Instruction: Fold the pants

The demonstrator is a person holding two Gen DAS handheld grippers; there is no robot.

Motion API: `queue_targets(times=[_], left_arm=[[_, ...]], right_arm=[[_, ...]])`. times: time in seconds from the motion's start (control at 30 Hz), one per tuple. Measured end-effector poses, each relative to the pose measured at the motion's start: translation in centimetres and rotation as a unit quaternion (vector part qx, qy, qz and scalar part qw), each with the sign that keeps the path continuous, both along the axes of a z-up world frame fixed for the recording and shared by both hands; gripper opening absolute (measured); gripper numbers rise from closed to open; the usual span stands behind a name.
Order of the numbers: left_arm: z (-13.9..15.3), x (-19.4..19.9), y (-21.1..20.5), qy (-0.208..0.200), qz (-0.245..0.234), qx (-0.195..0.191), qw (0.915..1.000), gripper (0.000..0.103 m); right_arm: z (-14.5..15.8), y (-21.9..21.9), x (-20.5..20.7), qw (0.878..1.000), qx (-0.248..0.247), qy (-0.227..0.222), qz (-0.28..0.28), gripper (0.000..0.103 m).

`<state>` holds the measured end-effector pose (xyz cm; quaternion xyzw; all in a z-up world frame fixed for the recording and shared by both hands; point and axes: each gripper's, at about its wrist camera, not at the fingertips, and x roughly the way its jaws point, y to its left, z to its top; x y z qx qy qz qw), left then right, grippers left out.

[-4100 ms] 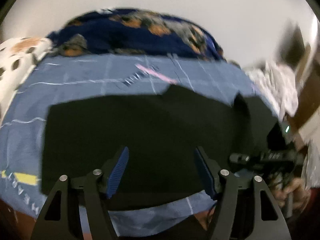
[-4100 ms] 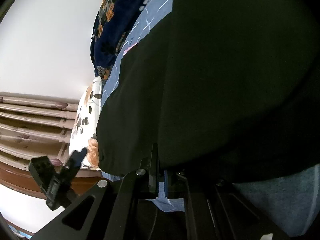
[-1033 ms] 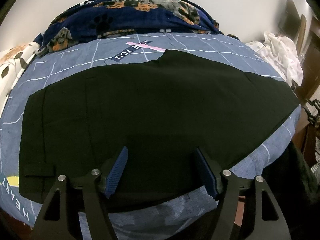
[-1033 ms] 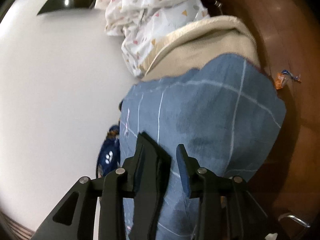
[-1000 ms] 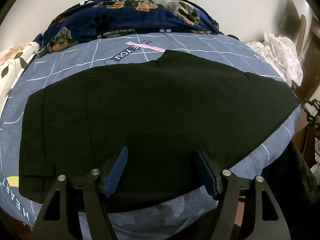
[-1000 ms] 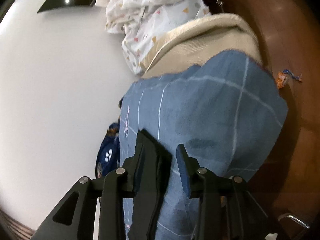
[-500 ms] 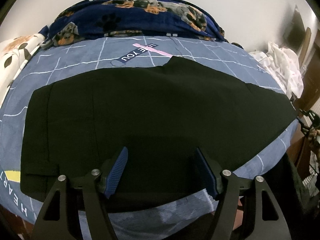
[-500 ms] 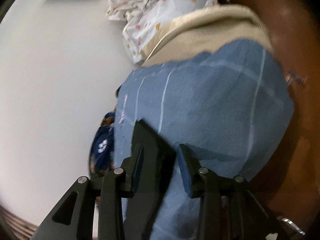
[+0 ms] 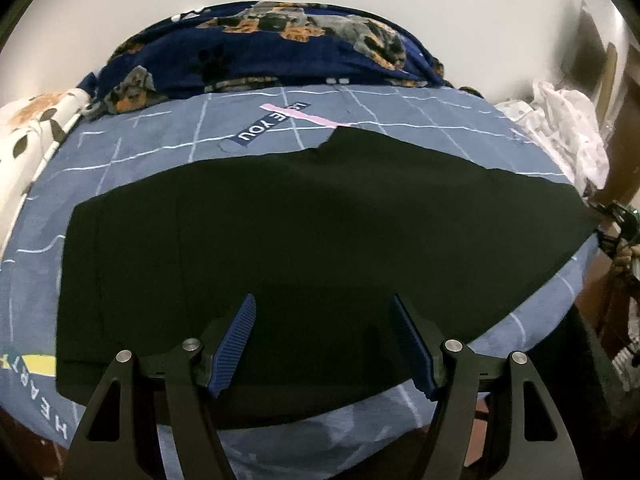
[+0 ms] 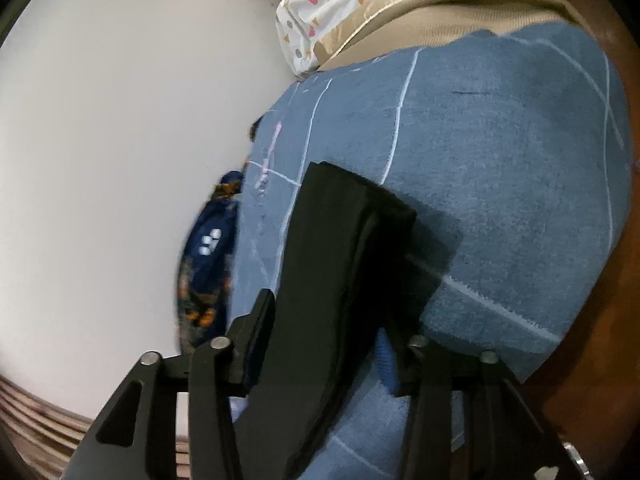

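Note:
The black pants (image 9: 312, 232) lie flat, folded lengthwise, across a blue checked bedspread (image 9: 168, 152), waistband at the left and leg ends at the far right. My left gripper (image 9: 324, 340) is open and empty, hovering over the pants' near edge. In the right wrist view the leg end of the pants (image 10: 340, 240) sits between the fingers of my right gripper (image 10: 324, 344), lifted off the bedspread (image 10: 500, 160). The jaws stand partly apart around the cloth; I cannot tell whether they clamp it.
A dark blue dog-print blanket (image 9: 272, 48) is bunched at the back of the bed. A white patterned cloth (image 9: 568, 120) lies at the right end, also seen in the right wrist view (image 10: 332, 12). A spotted pillow (image 9: 28, 132) lies left. Brown wooden floor (image 10: 600, 360) lies beyond the bed's edge.
My right gripper has moved in at the leg end, and the black cloth now stands higher and fuller between its fingers. My left gripper has pulled back slightly and stays open.

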<state>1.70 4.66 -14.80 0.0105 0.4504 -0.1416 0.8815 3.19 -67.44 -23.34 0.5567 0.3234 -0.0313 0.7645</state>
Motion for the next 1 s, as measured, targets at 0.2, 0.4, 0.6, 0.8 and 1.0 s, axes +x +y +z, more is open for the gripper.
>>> queue_targets(times=[0.2,0.4,0.6,0.8,1.0], left_arm=[[0.4,-0.1,0.0,-0.023,0.008,0.035,0.9991,0.07],[0.4,0.0,-0.1,-0.029,0.012,0.057,0.9978,0.07],[0.5,0.1,-0.1,-0.038,0.024,0.081,0.9957,0.07],[0.4,0.2,0.2,-0.038,0.04,0.093,0.9941,0.071],[0.4,0.4,0.4,-0.037,0.049,0.102,0.9928,0.072]], right_arm=[[-0.4,0.0,-0.2,1.0,-0.002,0.014,-0.003,0.007],[-0.2,0.1,-0.2,1.0,0.0,0.022,-0.011,0.007],[0.2,0.4,0.2,0.999,-0.01,0.03,-0.013,0.008],[0.7,0.7,0.6,0.999,-0.026,0.036,-0.01,0.009],[1.0,0.8,0.7,0.999,-0.031,0.037,-0.009,0.009]])
